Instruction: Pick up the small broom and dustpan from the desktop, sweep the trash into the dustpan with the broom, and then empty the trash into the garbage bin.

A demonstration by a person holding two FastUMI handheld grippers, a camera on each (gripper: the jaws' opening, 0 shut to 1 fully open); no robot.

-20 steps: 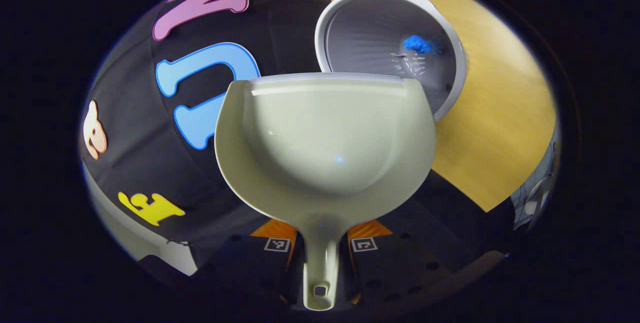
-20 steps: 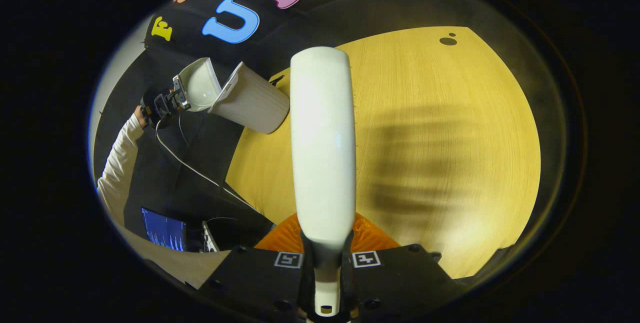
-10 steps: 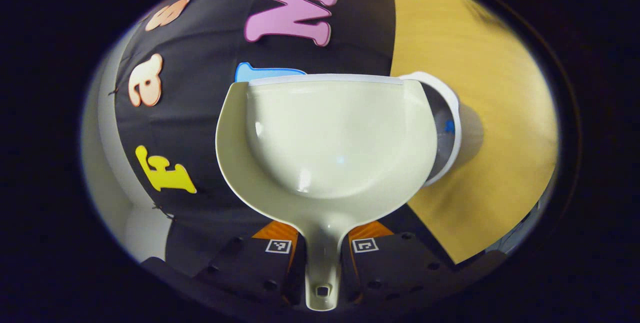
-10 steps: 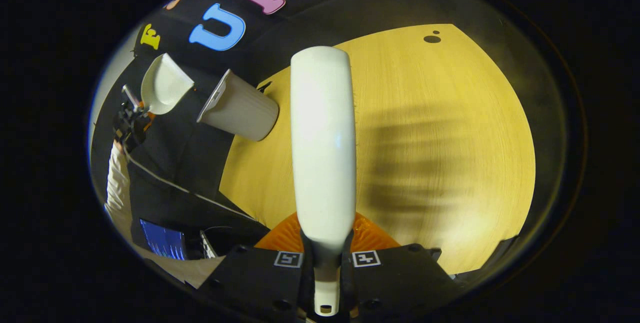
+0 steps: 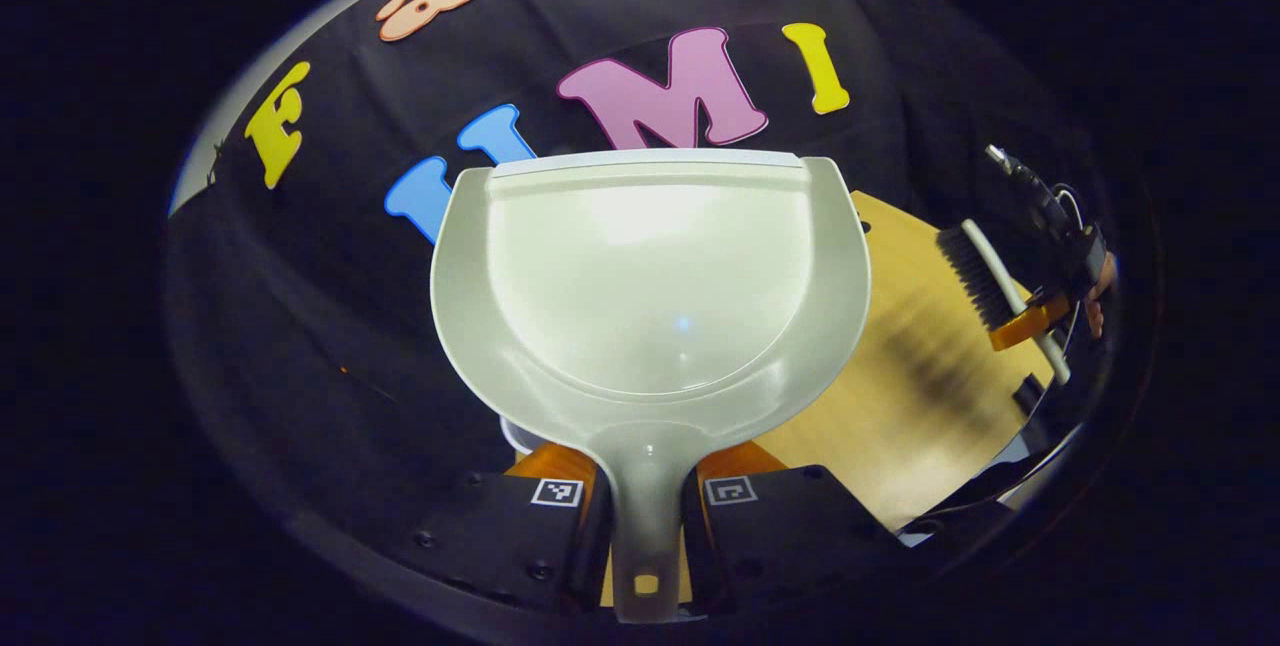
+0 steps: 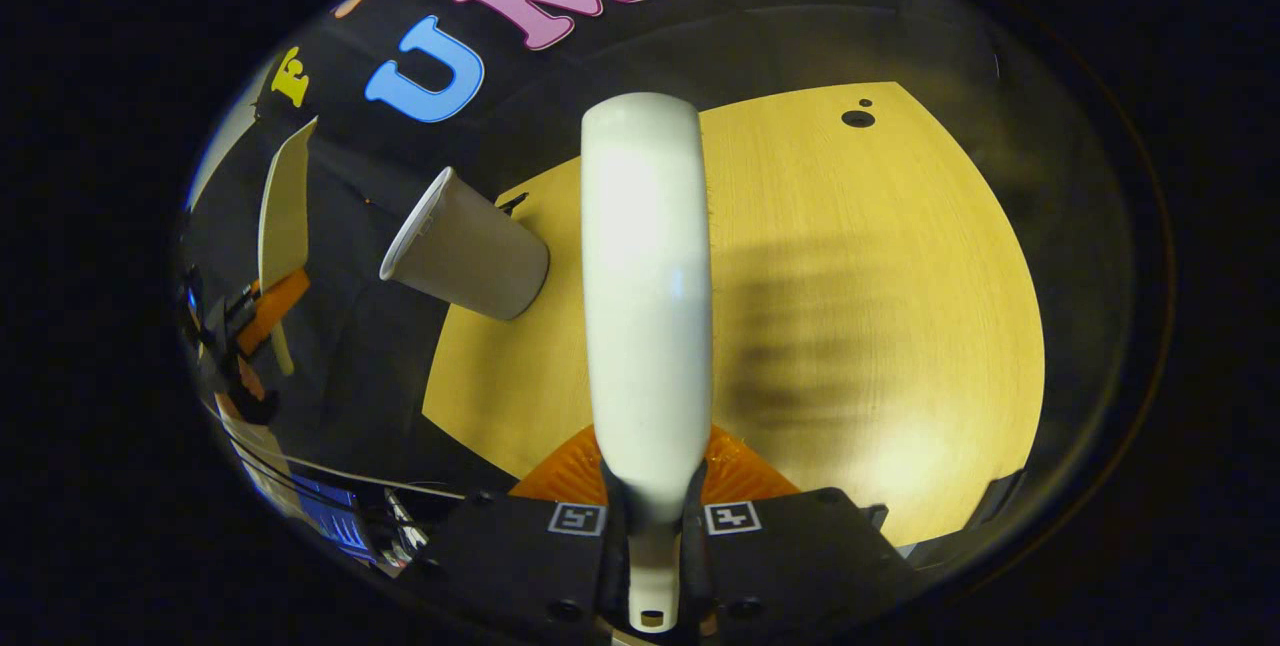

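So the dustpan [image 5: 650, 286] is being held by its handle, which is being pinched between both fingers of the left gripper [image 5: 645, 516]; the fingers are closed down to just the width of that handle. The pan's scoop is being pointed up and away toward the booth wall, and nothing is being carried in it as far as can be seen. In the right gripper view the same dustpan [image 6: 285, 211] is being seen edge-on, well off to the left of the garbage bin [image 6: 465, 246] and held out past the table's edge.

The broom [image 6: 645, 296] is being gripped the same way by the right gripper [image 6: 652, 536], fingers squeezed onto the narrow end of its handle, with the broom's back being shown running straight up over the wooden table [image 6: 880, 326]. In the left gripper view the broom [image 5: 985, 281] is being seen off to the right of the dustpan, bristles facing the table [image 5: 920, 386], with the person's hand [image 5: 1090, 286] behind it.

The garbage bin is being left standing on the table's near-left corner, just to the left of the broom. Its inside can't be made out from here.
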